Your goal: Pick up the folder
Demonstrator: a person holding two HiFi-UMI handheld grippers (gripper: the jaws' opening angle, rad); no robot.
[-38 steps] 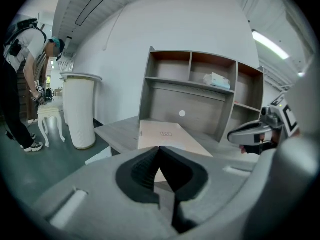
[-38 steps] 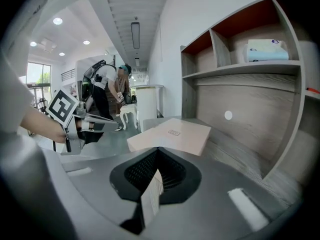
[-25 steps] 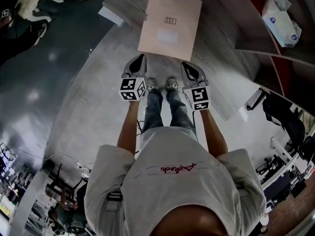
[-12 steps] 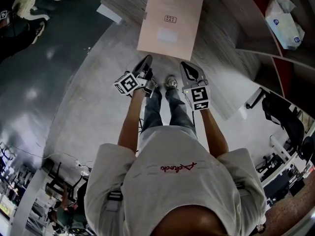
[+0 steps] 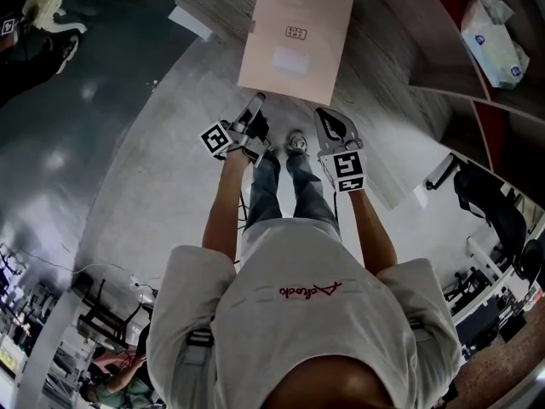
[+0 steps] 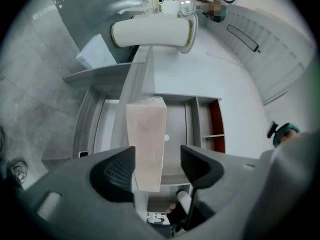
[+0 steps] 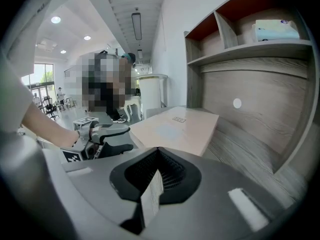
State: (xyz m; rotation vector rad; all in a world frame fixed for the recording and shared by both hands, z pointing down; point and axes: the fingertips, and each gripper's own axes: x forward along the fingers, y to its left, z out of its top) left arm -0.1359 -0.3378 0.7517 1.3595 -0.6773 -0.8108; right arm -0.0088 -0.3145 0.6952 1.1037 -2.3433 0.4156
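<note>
— looking down on a grey wood-grain bench with shelving behind it and pale floor below. spotting the target anywhere?

— lying flat on the bench, one pink folder, its near edge reaching the bench's front edge or jutting slightly past it, hard telling which. sitting just ahead of both claws.

— doing what with the left claw?

— lying on its side and opening, roughly half wide, gripping nothing yet. framing the folder's near corner between the pads without pressing on it.

— and the right claw?

— hanging pinched shut and empty, tilting down toward the bench, just beside the left one.

— advising what for the grab?

— probably sliding the left claw in level, one pad going under the near edge and one over, then closing squarely well in from the corner. pinching only the tip of so wide a sheet is likely risking a droop or a slip, so maybe bringing the right claw in too.

— counting up?

— one folder, two claws, one tissue pack sitting on the shelf.
</note>
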